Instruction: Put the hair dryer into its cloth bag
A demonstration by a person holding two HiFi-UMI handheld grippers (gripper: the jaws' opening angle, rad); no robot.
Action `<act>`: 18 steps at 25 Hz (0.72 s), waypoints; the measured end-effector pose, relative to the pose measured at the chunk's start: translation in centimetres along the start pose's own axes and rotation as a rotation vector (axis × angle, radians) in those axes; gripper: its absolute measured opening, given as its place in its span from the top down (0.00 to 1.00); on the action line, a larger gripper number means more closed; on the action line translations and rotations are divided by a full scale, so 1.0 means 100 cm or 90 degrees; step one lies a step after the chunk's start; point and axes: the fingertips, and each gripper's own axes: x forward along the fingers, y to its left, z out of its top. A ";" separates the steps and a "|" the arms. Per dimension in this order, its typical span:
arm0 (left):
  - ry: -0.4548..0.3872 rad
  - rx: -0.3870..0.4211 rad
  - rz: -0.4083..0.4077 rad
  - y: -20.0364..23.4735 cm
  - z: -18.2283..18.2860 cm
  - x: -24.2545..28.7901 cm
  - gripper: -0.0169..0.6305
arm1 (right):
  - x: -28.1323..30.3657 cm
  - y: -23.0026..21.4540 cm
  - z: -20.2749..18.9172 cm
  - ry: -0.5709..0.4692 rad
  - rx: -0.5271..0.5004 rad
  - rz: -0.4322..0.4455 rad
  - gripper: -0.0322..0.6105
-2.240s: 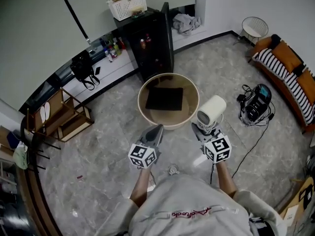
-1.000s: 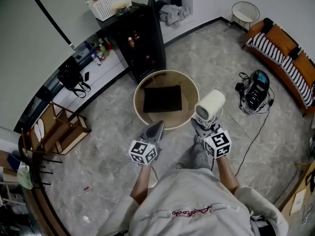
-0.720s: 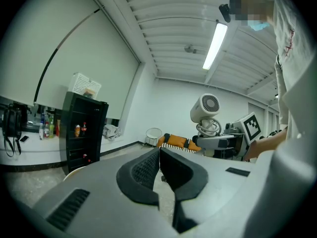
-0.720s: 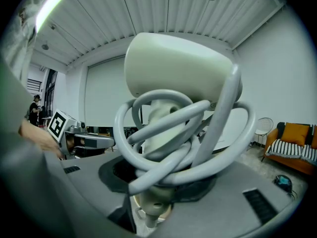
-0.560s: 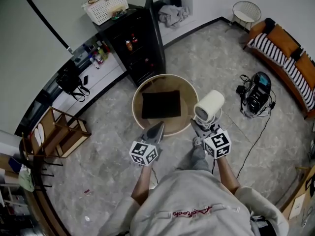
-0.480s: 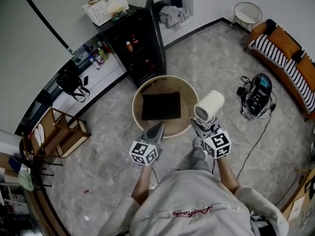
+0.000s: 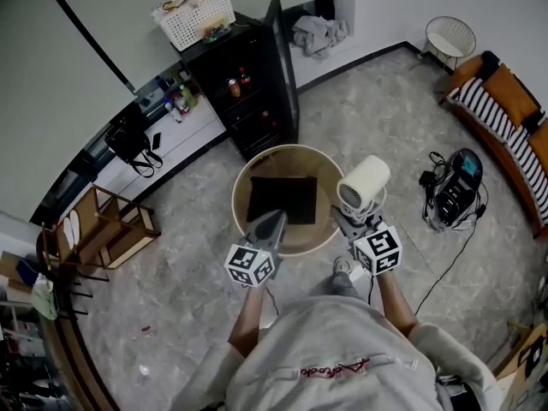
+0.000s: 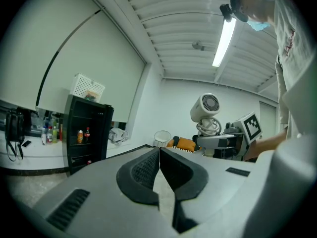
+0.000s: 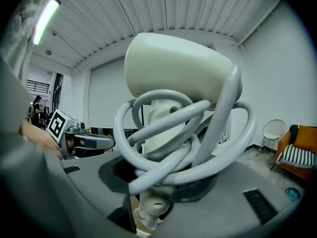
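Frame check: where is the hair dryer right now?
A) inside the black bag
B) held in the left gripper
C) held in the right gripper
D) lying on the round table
C: the cord-wrapped handle of the hair dryer sits clamped in the right gripper, while the left gripper is shut on nothing.

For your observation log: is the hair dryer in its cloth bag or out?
Out: right tongs grip the hair dryer; the cloth bag lies flat, apart.

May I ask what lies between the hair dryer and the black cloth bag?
In the head view, only a bare strip of the round table shows between the hair dryer and cloth bag.
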 end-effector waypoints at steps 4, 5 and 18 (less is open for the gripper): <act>-0.007 0.005 0.019 0.003 0.009 0.026 0.92 | 0.011 -0.024 0.003 0.005 -0.006 0.023 0.63; -0.009 0.006 0.024 0.004 0.012 0.033 0.92 | 0.014 -0.031 0.004 0.006 -0.008 0.028 0.63; -0.029 0.003 0.089 0.007 0.028 0.110 0.92 | 0.045 -0.111 0.012 0.013 -0.021 0.097 0.63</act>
